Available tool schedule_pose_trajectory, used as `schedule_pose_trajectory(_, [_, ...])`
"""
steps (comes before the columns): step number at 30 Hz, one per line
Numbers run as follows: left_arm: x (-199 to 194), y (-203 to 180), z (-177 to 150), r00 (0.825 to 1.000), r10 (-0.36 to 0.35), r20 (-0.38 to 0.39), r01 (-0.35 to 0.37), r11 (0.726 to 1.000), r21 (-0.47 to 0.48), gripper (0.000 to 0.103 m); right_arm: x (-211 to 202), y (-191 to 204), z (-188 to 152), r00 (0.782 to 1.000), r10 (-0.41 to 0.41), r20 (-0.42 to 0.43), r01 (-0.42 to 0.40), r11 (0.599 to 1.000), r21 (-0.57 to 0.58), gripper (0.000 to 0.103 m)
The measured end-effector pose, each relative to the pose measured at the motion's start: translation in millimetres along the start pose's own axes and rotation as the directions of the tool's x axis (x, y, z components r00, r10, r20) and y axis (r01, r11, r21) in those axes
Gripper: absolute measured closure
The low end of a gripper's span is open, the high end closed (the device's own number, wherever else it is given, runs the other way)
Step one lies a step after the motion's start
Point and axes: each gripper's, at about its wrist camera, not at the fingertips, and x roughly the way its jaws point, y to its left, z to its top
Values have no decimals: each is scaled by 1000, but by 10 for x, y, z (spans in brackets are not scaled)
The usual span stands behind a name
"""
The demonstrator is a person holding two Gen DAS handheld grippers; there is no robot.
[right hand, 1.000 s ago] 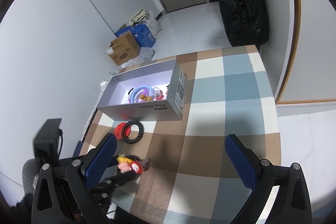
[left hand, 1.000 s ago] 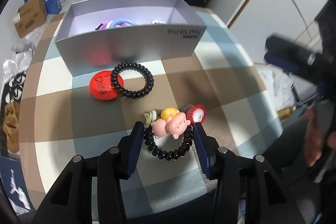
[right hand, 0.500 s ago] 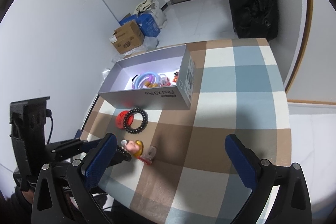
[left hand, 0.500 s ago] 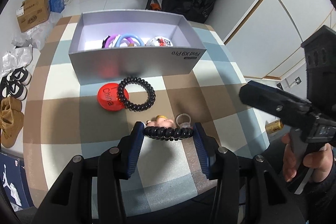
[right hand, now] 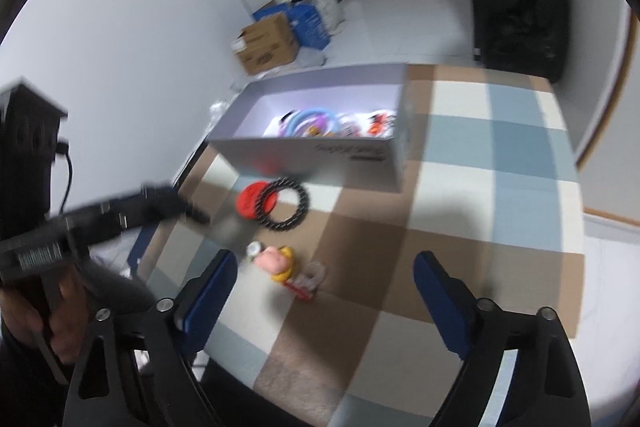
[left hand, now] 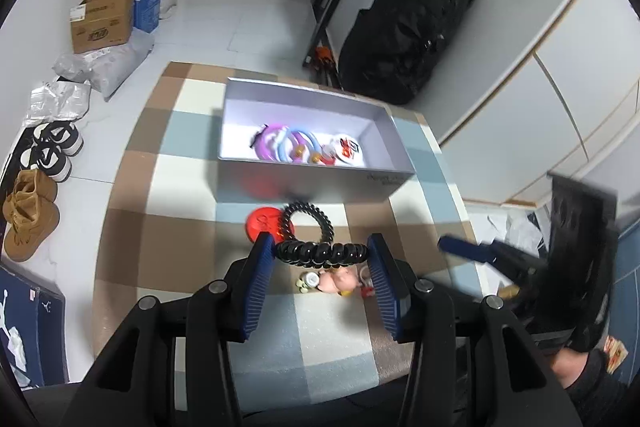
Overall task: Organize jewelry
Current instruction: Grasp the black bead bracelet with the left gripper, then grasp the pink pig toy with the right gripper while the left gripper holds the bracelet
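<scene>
The left gripper (left hand: 320, 257) clamps a black spiral hair tie (left hand: 321, 253) stretched flat between its blue pads, lifted off the checked tablecloth (left hand: 168, 223), with its pink pig charm (left hand: 338, 281) hanging below. The right gripper (right hand: 324, 285) stands wide with nothing between its fingers, its jaws having just been closing a little. Beyond the grippers, a second black spiral hair tie (left hand: 308, 223) overlaps a red disc (left hand: 262, 223) beside the silver box (left hand: 304, 187), which holds coloured rings (left hand: 294, 145).
</scene>
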Motion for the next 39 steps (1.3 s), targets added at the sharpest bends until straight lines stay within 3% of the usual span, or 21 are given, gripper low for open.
schedule_pose_trajectory(11, [-26, 152, 68, 999, -27, 18, 28, 997, -66, 61, 363, 362, -40, 995, 8, -101, -25, 986, -166, 36])
schedule_pose_trajectory(19, [-16, 283, 85, 999, -31, 12, 32, 995, -96, 61, 575, 589, -50, 990, -62, -130, 21, 954, -300, 50])
schedule_pose_trajectory(22, [-4, 312, 90, 1000, -30, 7, 31, 994, -103, 61, 649, 649, -81, 985, -102, -140, 48, 937, -346, 61])
schedule_pose_trajectory(24, [8, 327, 96, 999, -32, 4, 32, 994, -109, 61, 670, 642, -81, 983, -111, -144, 55, 937, -345, 77])
schedule_pose_trajectory(26, [14, 330, 104, 999, -36, 3, 36, 993, -112, 61, 662, 620, -71, 983, -112, -144, 58, 940, -336, 82])
schedule_pose_trajectory(39, [5, 283, 142, 999, -43, 17, 45, 993, -108, 61, 405, 391, 138, 994, -43, -96, 22, 976, -218, 83])
